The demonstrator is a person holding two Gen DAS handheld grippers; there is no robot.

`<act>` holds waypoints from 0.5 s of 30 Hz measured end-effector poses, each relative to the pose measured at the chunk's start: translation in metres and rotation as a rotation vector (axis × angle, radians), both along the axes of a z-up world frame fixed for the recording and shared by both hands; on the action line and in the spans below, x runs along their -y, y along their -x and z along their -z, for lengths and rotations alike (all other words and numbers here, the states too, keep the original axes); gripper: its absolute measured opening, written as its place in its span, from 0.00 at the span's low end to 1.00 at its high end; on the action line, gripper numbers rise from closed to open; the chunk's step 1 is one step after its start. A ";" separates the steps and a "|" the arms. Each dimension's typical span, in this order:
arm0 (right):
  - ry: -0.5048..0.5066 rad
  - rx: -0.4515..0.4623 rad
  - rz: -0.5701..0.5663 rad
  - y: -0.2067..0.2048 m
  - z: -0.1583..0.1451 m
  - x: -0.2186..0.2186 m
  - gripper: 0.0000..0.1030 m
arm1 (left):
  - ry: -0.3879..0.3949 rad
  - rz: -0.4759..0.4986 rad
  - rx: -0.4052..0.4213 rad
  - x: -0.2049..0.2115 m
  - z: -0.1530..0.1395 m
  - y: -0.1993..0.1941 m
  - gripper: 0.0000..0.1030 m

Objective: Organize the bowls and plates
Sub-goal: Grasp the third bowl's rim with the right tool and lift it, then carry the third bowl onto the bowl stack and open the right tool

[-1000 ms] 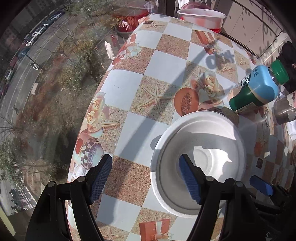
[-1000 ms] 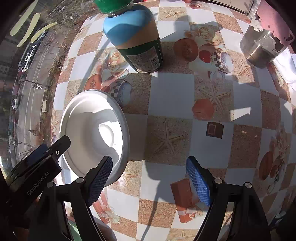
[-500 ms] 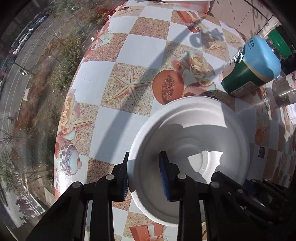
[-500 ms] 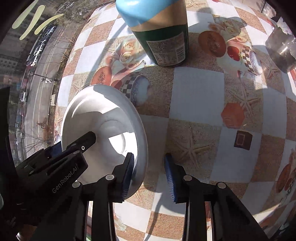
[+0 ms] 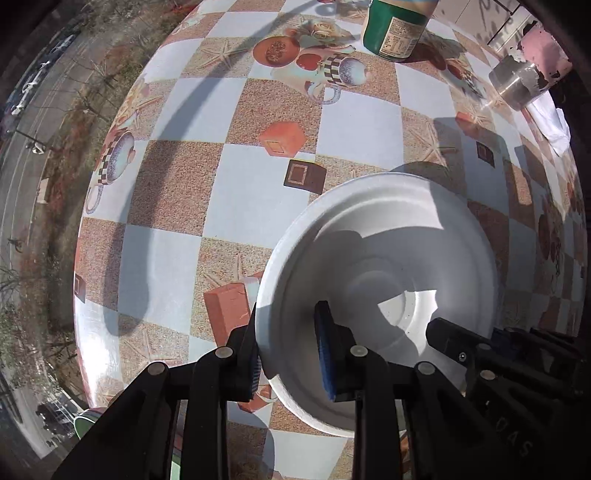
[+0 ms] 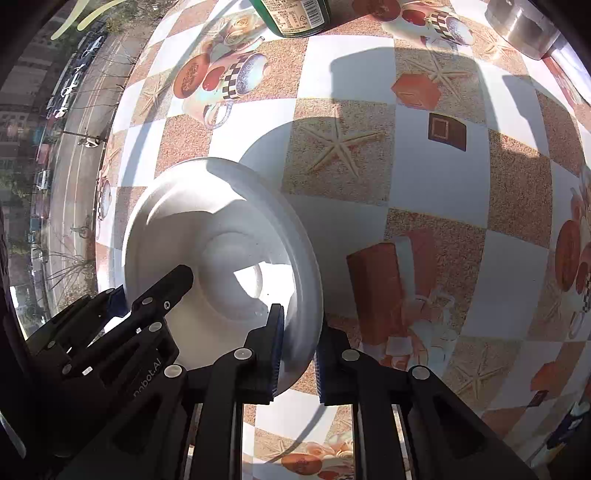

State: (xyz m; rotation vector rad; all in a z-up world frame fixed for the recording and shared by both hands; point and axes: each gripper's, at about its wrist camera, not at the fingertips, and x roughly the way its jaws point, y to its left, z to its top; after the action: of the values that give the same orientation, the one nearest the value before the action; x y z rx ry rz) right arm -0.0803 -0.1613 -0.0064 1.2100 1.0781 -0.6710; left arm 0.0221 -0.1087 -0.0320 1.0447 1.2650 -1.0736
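Both sets of fingers are clamped on the same white bowl (image 5: 388, 258)! The left gripper (image 5: 290, 354) pinches the rim at about seven o'clock in its own view, one blue-padded finger outside the wall, the other inside the bowl. The right gripper (image 6: 297, 354) bites the opposite rim, at roughly five o'clock of the bowl in the right wrist view, one pad inside, one outside. Each gripper's black frame shows in the other's camera, reaching over the far edge of the bowl. The bowl itself is empty, bright sun catching its flat bottom, and it casts a rounded shadow on the counter (image 5: 236, 192) toward twelve o'clock; whether it rests on the surface or hangs just above it, I cannot tell. The counter wears a checkered cloth with starfish, cups and gift boxes printed on it. Out at twelve o'clock stands a green bottle (image 5: 395, 33), well apart from the bowl. At one o'clock sits a metal cup (image 5: 515, 86), with a white cloth (image 5: 550, 123) just beside it near the counter's edge.
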 end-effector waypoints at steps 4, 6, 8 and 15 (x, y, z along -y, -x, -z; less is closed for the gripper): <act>-0.015 -0.034 0.005 0.012 0.006 -0.040 0.16 | -0.023 -0.007 -0.009 -0.035 0.001 0.009 0.28; -0.035 -0.037 -0.001 0.018 0.010 -0.059 0.16 | -0.040 -0.016 -0.021 -0.047 0.001 0.014 0.28; -0.046 -0.045 -0.017 0.021 0.013 -0.075 0.16 | -0.051 -0.010 -0.024 -0.059 0.001 0.018 0.28; -0.078 -0.087 -0.041 0.030 0.016 -0.119 0.17 | -0.071 0.043 -0.033 -0.084 -0.015 0.030 0.28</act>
State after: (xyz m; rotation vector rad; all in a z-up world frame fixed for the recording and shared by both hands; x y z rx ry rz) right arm -0.1105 -0.0427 -0.0228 1.2313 1.2076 -0.6598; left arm -0.0078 -0.0249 -0.0174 1.1161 1.3204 -1.0891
